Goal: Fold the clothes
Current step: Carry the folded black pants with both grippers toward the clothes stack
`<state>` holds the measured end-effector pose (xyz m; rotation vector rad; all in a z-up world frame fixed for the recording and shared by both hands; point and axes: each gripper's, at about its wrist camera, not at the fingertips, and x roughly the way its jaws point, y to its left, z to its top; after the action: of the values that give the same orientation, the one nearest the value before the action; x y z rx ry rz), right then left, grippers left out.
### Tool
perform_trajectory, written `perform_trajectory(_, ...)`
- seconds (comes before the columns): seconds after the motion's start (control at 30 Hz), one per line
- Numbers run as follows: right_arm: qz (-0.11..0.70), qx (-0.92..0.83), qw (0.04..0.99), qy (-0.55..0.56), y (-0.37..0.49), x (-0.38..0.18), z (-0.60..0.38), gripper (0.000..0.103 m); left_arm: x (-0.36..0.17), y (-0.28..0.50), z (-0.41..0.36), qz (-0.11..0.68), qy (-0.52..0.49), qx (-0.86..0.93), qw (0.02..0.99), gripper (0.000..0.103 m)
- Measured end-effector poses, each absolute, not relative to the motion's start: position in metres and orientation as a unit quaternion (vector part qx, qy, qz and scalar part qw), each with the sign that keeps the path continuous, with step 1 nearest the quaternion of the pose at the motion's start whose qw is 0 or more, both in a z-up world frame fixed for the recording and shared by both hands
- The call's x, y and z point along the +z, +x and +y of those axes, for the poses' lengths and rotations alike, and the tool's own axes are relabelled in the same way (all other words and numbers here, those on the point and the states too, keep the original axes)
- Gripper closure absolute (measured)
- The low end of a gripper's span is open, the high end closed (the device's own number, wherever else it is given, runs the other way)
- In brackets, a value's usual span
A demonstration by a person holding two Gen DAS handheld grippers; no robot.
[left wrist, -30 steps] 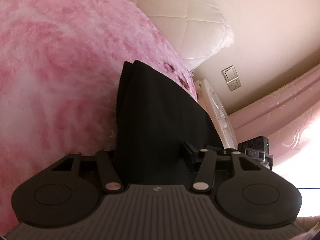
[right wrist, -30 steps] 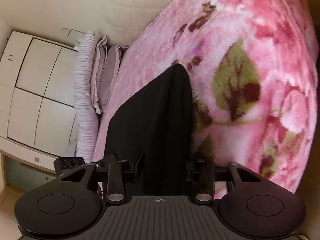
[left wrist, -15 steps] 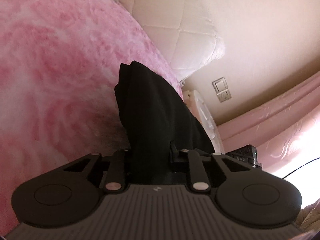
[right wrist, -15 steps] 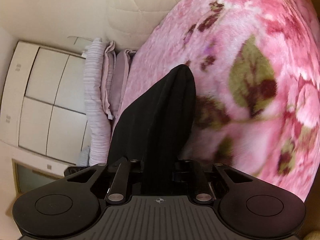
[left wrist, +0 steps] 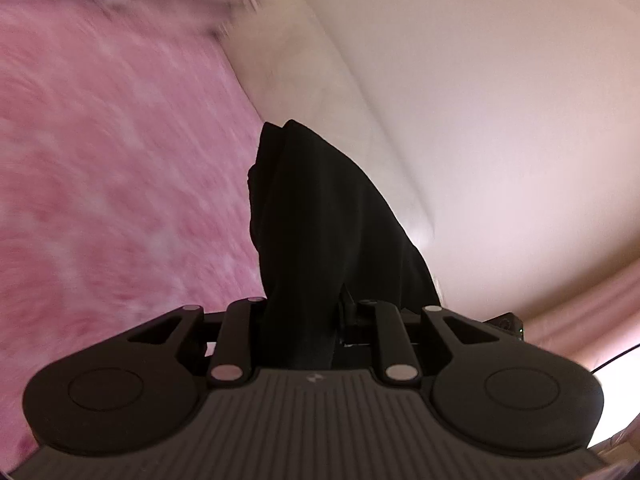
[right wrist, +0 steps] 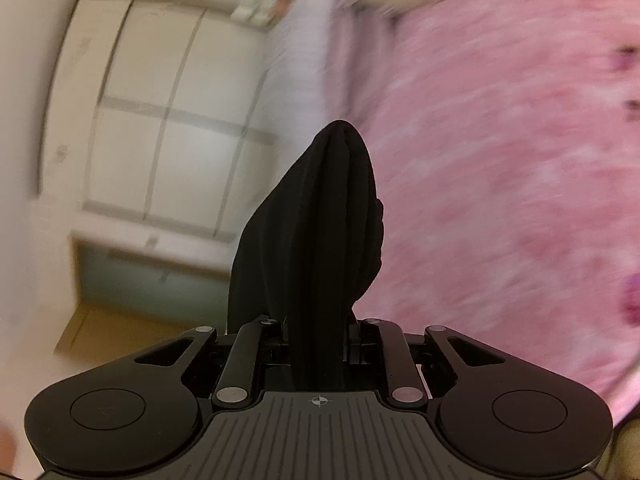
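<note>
1. The left claw (left wrist: 304, 312) is clamped on a bunched edge of the black garment (left wrist: 320, 216), which rises straight ahead between its fingers.
2. The right claw (right wrist: 318, 332) is likewise clamped on the same black garment (right wrist: 320, 216), gathered in pleats ahead of it.
3. The step in hand looks like lifting the cloth to carry one edge over; next, both claws would need to travel together, keep the edge taut, and lay it down evenly.
4. Beyond the left claw, to its left, lies the pink bed blanket (left wrist: 100, 160); to its right is a pale wall (left wrist: 500, 120).
5. Beyond the right claw, the blanket (right wrist: 500, 160) lies to the right, a white wardrobe (right wrist: 160, 120) to the left, blurred.
</note>
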<state>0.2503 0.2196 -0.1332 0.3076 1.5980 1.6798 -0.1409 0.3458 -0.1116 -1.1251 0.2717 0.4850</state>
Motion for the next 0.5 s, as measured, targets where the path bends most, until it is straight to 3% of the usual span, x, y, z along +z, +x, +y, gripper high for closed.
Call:
perform_trajectory(0.23,0.633,0.736,0.239,0.028,0.143,-0.073,0.256,0.087,-0.03,-0.27,0.22,0.027,-0.519,0.397,0.756,0.086)
perform_trajectory(0.5,0.62,0.776,0.079,-0.091,-0.011,-0.045,0.255,0.087,-0.009,-0.383,0.051,-0.088,-0.501,0.545,0.667,0.086)
